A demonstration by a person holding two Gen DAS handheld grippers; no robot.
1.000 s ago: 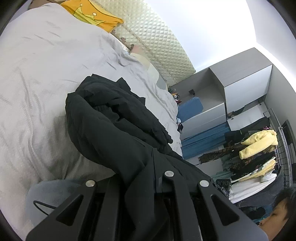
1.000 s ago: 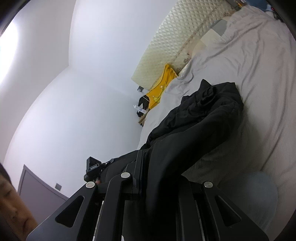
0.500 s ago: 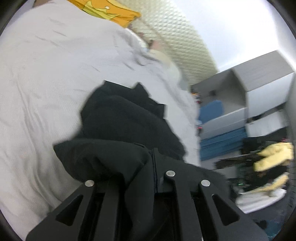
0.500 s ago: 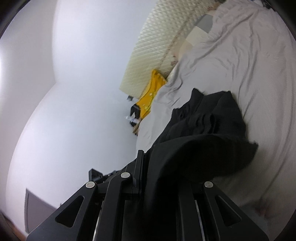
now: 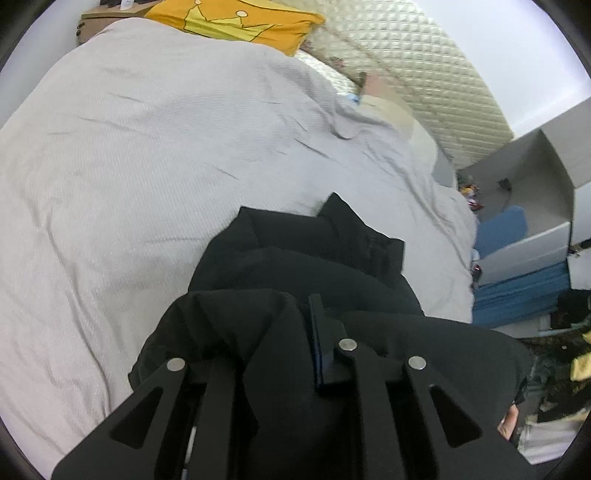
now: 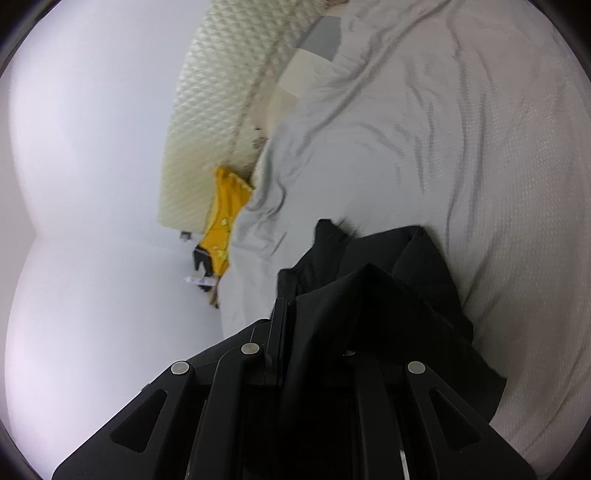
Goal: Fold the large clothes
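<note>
In the left wrist view we see our left claw (image 5: 295, 332) at the bottom center of the frame, pinching a bunched fold of the black garment (image 5: 314, 266). The cloth is gathered between the 2 fingers and drapes over them. The rest of the garment lies in a crumpled heap on the bed (image 5: 147, 147), in the lower middle of the frame, against the pale grey cover. A yellow pillow (image 5: 236, 22) with a crown print sits at the top of the frame, beside the quilted headboard (image 5: 424, 70).

In the right wrist view our right claw (image 6: 314, 332) at the bottom center likewise pinches the black garment (image 6: 369, 288), which spills over the right finger onto the bed (image 6: 480, 147). The yellow pillow (image 6: 225, 229) is at center left, below the headboard (image 6: 221, 92).
</note>
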